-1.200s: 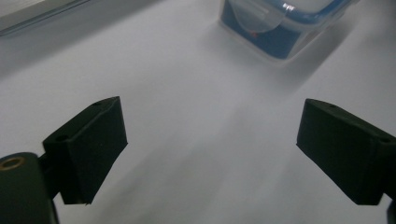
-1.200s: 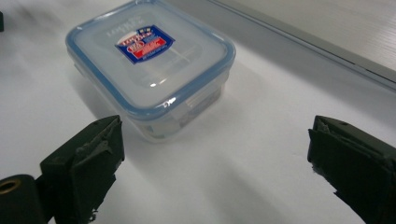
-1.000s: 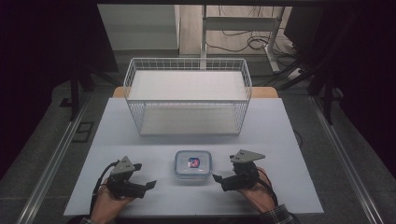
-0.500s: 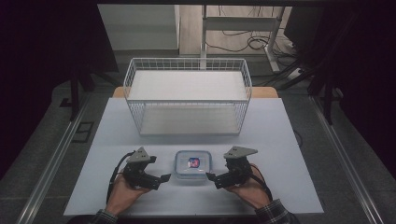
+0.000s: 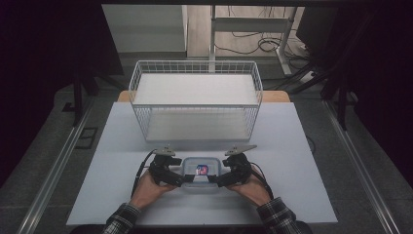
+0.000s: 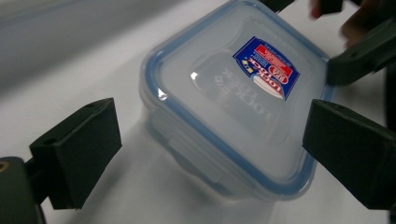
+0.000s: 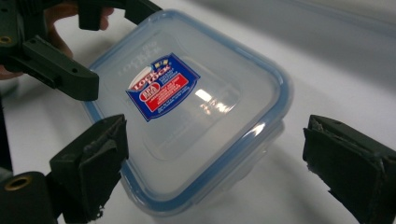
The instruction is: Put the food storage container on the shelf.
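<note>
- Container [image 5: 200, 172]: small clear plastic box, square with rounded corners, sits on the white table [image 5: 302, 146] near the person's edge, well in front of the wire basket [image 5: 195, 100].
- Left gripper [image 5: 181, 180] at the container's left side, right gripper [image 5: 210, 179] at its right side; the box lies between the two.
- Left gripper jaws wide apart and have just been opening; in the left gripper view the box corner [image 6: 233, 116] lies between the black jaws, pads not pressing it.
- Right gripper jaws wide but have just been closing a little; the box [image 7: 187, 112] lies between them, with a gap on either side.
- Lid: translucent, glossy, blue seal around the rim, raised centre panel, red-and-blue label [image 7: 161, 86]; a latch flap on the side.
- Jaw pads: matte black, blocky; the right gripper's look rough-edged.
- Basket: white wire mesh, rectangular.
</note>
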